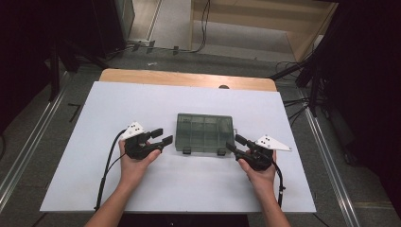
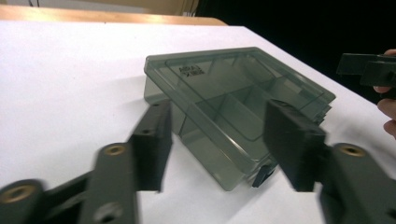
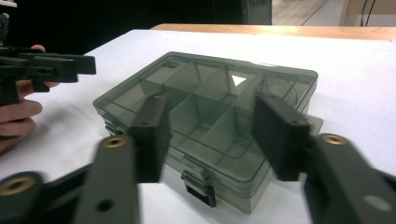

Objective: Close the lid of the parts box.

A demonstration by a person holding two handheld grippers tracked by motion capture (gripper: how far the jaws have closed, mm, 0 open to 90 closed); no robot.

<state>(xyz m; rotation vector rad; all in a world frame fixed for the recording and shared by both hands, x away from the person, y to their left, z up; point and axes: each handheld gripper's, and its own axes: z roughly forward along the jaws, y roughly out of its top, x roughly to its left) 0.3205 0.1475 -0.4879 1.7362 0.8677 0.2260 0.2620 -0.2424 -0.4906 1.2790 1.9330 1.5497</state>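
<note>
The smoke-grey compartment box [image 1: 204, 133] sits flat in the middle of the white counter [image 1: 142, 101], lid down, its two dark latches [image 1: 187, 151] on the near edge facing the person, and both look fastened from here. Through the tinted lid in the right gripper view the dividers [image 3: 201, 107] show clearly, and the compartments appear empty, though the tint makes that hard to call for sure. On the left, the left tool [image 1: 159, 136] hangs just beside the box's left end, jaws apart and nothing between them; its own view looks along the box's near left corner [image 2: 233, 179] with the pads clear of the plastic. On the right, the right tool [image 1: 235, 142] is close in at the near right corner, also spread, also empty-handed, and from its camera the near latch [image 3: 201, 186] lies low between the two black jaws without either touching it. Both hands [image 1: 135, 163] rest low on the counter, cables trailing back toward the near edge. So, by my reading, this is the very start of the job: the box is bracketed on both sides, nothing is gripped, no latch is popped, the lid has not lifted. Everything is left to do, most likely steadying one end while the other tool works a latch, then the second latch, then raising the lid.
</note>
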